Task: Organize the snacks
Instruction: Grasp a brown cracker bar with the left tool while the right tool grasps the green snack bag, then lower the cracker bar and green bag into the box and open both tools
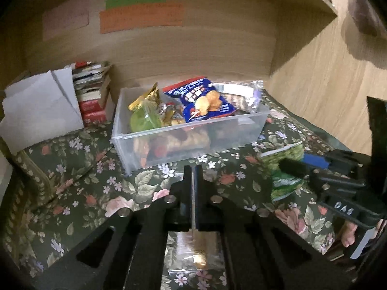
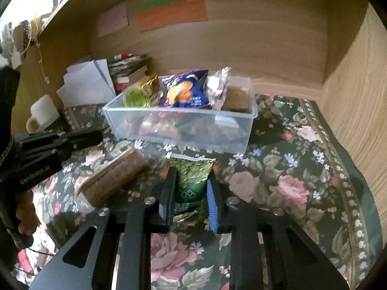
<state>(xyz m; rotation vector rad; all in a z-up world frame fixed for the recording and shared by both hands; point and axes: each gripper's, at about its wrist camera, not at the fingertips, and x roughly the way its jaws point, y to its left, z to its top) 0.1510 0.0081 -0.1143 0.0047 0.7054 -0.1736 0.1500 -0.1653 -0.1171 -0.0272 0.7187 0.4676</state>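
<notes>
A clear plastic bin (image 1: 193, 142) (image 2: 183, 133) stands on the floral cloth, holding several snacks, among them a blue chip bag (image 1: 205, 101) (image 2: 186, 89) and a gold packet (image 1: 145, 99). My left gripper (image 1: 193, 176) is shut on the edge of a clear-wrapped brown snack bar (image 1: 196, 249) (image 2: 116, 176), held just above the cloth in front of the bin. My right gripper (image 2: 191, 193) is shut on a green snack packet (image 2: 192, 181) (image 1: 283, 166), to the right of the left gripper and in front of the bin.
A stack of books (image 1: 93, 91) and white paper sheets (image 1: 41, 111) stand to the left of the bin against the wooden back wall (image 1: 193, 48). A wooden side wall (image 2: 358, 96) rises on the right. A white mug (image 2: 43, 113) sits at the far left.
</notes>
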